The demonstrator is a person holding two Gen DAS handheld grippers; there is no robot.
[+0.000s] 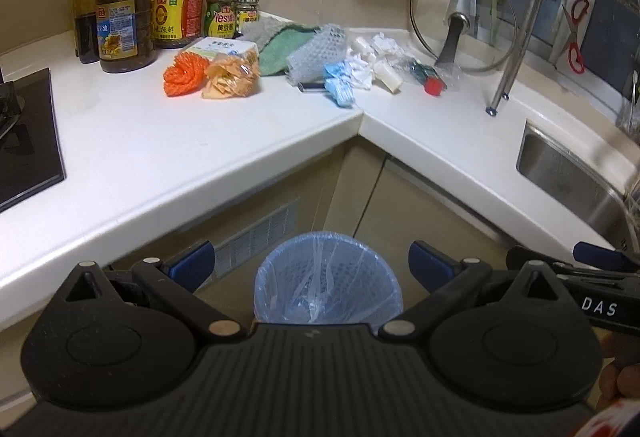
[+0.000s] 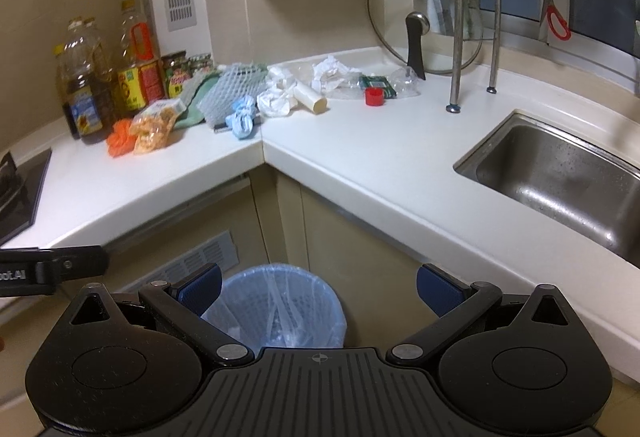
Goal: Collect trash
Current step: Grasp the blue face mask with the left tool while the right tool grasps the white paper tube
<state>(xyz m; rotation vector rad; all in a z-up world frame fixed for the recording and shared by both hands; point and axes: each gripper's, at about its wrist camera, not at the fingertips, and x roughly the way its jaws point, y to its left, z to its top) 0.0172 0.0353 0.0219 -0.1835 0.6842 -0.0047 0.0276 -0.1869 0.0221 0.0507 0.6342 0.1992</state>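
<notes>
Both the left gripper (image 1: 311, 266) and right gripper (image 2: 319, 285) hang apart, empty. The crumpled tissue (image 2: 273, 102) looks light and soft; pinch its middle.

The bin (image 2: 276, 307) stands on the floor in the lower middle of the frame, below the inner corner of the counter (image 2: 360, 157). Above it, a row of litter (image 2: 280, 93) lies across that corner, against the wall. The bottles (image 2: 104, 77) stand at upper left, the stove (image 2: 20, 193) at far left, the sink (image 2: 560, 173) at right, the glass lid (image 2: 420, 17) behind the litter.
</notes>
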